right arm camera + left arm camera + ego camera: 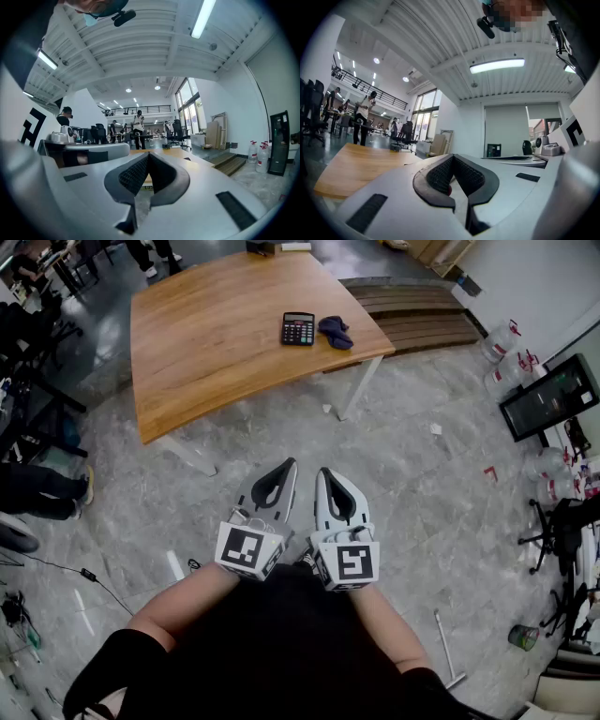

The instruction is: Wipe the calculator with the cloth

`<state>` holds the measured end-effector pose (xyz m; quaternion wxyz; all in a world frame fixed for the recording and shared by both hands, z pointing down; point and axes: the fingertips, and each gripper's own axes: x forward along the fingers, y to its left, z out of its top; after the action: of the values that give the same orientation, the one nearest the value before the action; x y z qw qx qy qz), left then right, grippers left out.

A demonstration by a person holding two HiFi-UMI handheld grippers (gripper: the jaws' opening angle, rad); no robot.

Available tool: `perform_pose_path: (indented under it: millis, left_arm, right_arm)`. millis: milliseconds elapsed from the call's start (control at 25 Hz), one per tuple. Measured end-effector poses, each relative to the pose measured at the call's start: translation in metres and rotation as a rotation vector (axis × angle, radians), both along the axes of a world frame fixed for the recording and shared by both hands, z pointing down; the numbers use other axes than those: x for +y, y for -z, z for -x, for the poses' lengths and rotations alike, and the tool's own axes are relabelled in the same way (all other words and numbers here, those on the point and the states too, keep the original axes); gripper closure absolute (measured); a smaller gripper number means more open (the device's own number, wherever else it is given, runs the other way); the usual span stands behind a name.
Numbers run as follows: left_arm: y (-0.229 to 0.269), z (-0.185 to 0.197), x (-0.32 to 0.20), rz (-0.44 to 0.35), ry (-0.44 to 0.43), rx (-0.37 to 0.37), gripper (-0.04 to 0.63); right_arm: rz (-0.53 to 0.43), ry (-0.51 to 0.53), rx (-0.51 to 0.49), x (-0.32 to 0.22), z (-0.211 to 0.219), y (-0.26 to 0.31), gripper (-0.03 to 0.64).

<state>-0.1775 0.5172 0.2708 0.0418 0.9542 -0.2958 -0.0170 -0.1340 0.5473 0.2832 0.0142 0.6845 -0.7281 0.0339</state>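
While both grippers are held close to the body, well apart from the table point(206, 352), nothing of the task is yet under way. The left gripper point(285, 468) and the right gripper point(324, 473) are seen side by side over the grey floor point(422, 493), each pointed level toward the table. In each gripper view the dark pads are pressed together with nothing between them.

The calculator point(298, 329) is found lying flat on the wooden top, close to the near right corner. The cloth point(335, 332) is bunched just to its right; whether the two touch cannot be told.

The cloth is judged to be soft, light and limp. It is best pinched at a raised fold in its bunched middle, so that enough fabric is gathered to hang below the jaws as a wiping pad. The calculator is judged to be stiff, light and smooth-cased, and likely to slide on the wood when rubbed. It is best steadied at its side edges or at the end by the display, away from the keys, which could be pressed or snagged.
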Motion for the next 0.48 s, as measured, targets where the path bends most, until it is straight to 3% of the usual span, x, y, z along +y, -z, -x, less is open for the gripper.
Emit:
perform_pose_path:
  millis: [360,480]
  left_arm:
    - [-0.007,-0.037,0.013,-0.006,0.059,-0.001,0.588]
    - [-0.006,-0.046,0.012,-0.011,0.072,-0.007,0.589]
  right_arm:
    - [-0.009,0.018,-0.006,0.014,-0.044,-0.001,0.601]
    - [-0.016,0.03,-0.049,0.013,-0.055,-0.003,0.601]
